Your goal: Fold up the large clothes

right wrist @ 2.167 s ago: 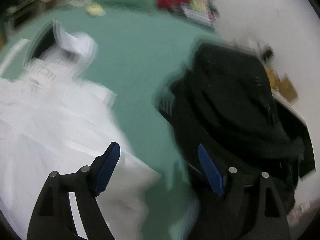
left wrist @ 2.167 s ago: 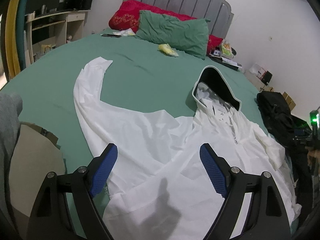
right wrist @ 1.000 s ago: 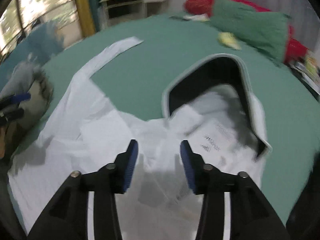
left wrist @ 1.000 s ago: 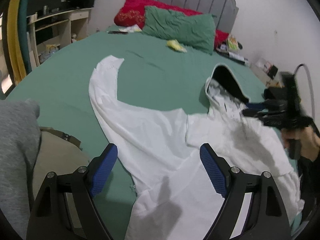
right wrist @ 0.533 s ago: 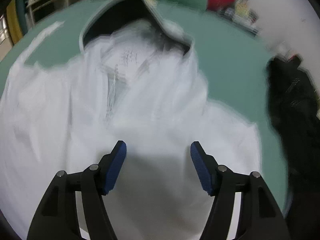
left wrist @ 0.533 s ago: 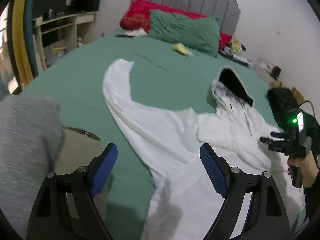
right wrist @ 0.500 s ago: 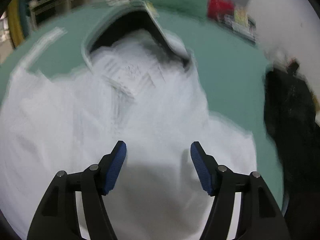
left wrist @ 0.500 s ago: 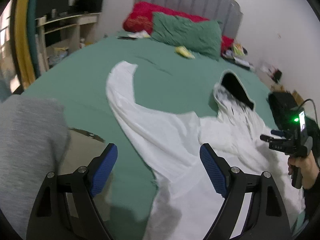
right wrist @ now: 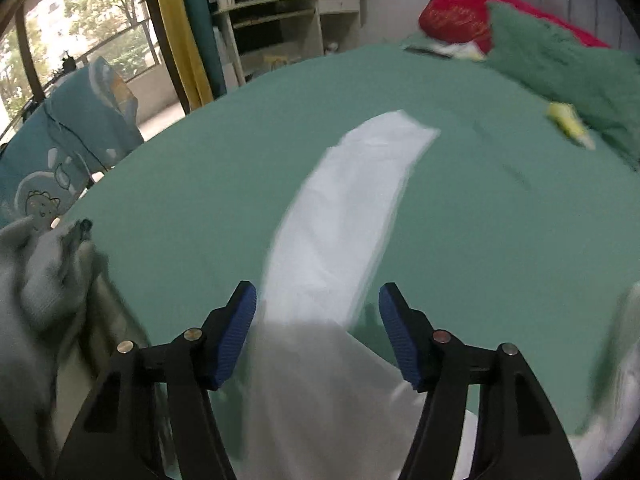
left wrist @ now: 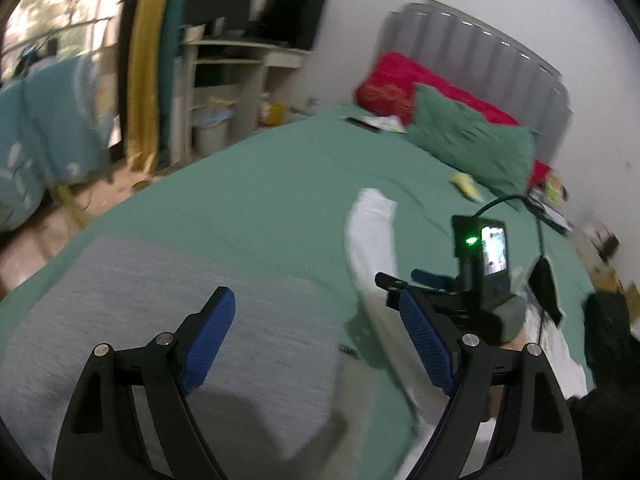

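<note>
A white hooded garment lies on the green bed. Its long sleeve (right wrist: pixel 352 200) stretches away from me in the right wrist view and also shows in the left wrist view (left wrist: pixel 372 248). My right gripper (right wrist: pixel 316 332) is open and empty, just above the base of that sleeve. It also shows from outside in the left wrist view (left wrist: pixel 448 292), hovering over the sleeve. My left gripper (left wrist: pixel 316 344) is open and empty, over a grey garment (left wrist: pixel 160 320) at the bed's near left. The hood is mostly hidden behind the right gripper.
A green pillow (left wrist: pixel 468 144) and red pillow (left wrist: pixel 396 84) lie by the grey headboard. A small yellow item (right wrist: pixel 568 124) lies on the sheet. A black garment (left wrist: pixel 608 328) lies at the right edge. A desk (right wrist: pixel 288 28) and curtains (right wrist: pixel 180 40) stand left of the bed.
Both views have swung left. The right gripper has moved from over the hood and body to the left sleeve. The left gripper now hangs over the grey garment.
</note>
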The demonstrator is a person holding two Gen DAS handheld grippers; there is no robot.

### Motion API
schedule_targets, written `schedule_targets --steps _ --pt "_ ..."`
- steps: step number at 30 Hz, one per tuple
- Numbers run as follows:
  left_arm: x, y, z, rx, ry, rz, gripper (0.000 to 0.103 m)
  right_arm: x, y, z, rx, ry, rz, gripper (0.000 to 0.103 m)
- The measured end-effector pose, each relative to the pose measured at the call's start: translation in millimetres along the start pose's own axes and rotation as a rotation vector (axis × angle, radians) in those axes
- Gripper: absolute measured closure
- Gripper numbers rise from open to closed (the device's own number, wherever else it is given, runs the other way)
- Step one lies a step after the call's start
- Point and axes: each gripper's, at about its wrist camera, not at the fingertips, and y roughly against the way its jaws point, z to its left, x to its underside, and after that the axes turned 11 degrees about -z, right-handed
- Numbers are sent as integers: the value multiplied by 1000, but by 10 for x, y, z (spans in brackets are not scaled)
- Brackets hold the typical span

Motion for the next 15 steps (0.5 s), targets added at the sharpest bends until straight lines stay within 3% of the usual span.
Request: schedule_targets --steps 1,4,5,6,11,15 --pt "-30 -52 122 -20 37 22 16 26 -117 37 14 8 24 49" --pt "-69 -126 278 -41 85 44 16 122 -372 29 36 34 99 80" --pt "-79 -121 302 -44 89 45 16 106 -358 16 46 60 84 100" --pt "-86 -123 314 -40 92 46 16 81 -291 -25 36 63 87 100" --pt "-49 -89 253 -16 82 45 16 5 642 -391 47 0 -103 100" --pt "22 -61 17 51 70 46 16 347 1688 -914 133 -57 -184 100"
